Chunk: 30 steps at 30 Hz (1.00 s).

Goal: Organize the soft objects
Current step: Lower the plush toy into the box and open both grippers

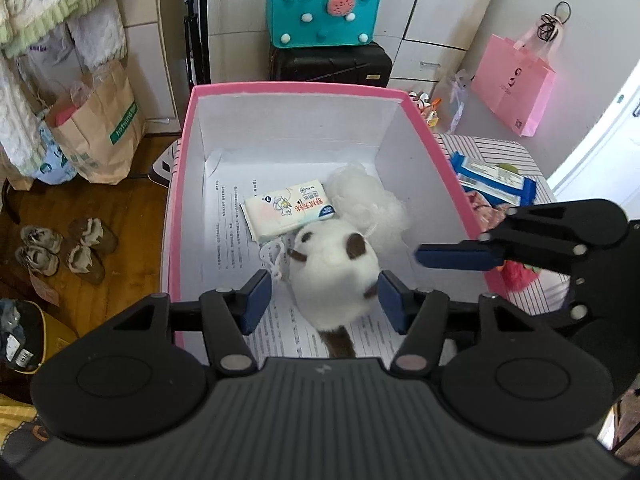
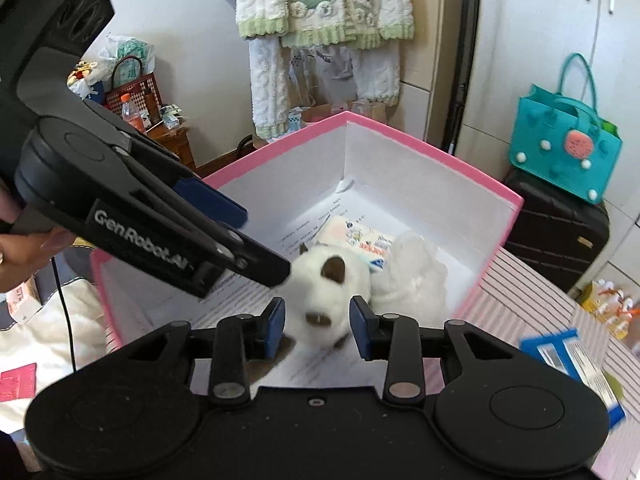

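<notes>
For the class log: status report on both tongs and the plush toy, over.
Left tongs open, straddling plush toy. Right tongs open above it. Toy inside pink box with tissue pack and white pouf. Nothing blocking.

Plush toy blurred; blue pkg blurred, partly hidden.

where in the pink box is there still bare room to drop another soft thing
Free: the paper-lined floor along the pink box's left wall and far end, behind the tissue pack. Crowded: the near-right, where the plush toy and white mesh pouf bunch together.
</notes>
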### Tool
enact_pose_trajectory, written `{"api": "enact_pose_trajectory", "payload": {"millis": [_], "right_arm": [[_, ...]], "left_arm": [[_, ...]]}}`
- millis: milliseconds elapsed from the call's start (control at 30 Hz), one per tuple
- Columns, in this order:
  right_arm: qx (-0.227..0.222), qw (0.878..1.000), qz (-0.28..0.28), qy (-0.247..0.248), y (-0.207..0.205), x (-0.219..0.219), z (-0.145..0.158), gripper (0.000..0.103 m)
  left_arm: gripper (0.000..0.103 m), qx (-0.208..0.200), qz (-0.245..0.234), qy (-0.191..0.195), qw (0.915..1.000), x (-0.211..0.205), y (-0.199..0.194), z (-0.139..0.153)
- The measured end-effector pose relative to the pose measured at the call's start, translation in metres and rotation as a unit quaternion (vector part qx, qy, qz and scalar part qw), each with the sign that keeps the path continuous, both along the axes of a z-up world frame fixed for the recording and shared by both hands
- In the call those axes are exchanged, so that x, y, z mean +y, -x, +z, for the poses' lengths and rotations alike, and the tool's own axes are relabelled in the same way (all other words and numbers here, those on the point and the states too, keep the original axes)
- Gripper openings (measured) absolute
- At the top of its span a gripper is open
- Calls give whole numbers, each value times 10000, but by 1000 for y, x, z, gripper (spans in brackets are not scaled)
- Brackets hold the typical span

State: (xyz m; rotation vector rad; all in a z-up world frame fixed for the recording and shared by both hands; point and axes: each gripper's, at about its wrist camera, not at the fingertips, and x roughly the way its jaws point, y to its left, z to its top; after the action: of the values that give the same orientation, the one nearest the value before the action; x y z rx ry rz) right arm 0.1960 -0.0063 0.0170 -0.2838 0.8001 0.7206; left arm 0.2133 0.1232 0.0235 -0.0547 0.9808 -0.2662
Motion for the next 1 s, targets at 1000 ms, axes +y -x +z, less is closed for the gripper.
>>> {"api": "enact_pose_trajectory", "payload": {"millis": [1000], "right_arm": [[-992,9943,-287,-250,151,-79,96,75]], "left_arm": [[78,-766,-947,-626,9906,-43,155,80]]}}
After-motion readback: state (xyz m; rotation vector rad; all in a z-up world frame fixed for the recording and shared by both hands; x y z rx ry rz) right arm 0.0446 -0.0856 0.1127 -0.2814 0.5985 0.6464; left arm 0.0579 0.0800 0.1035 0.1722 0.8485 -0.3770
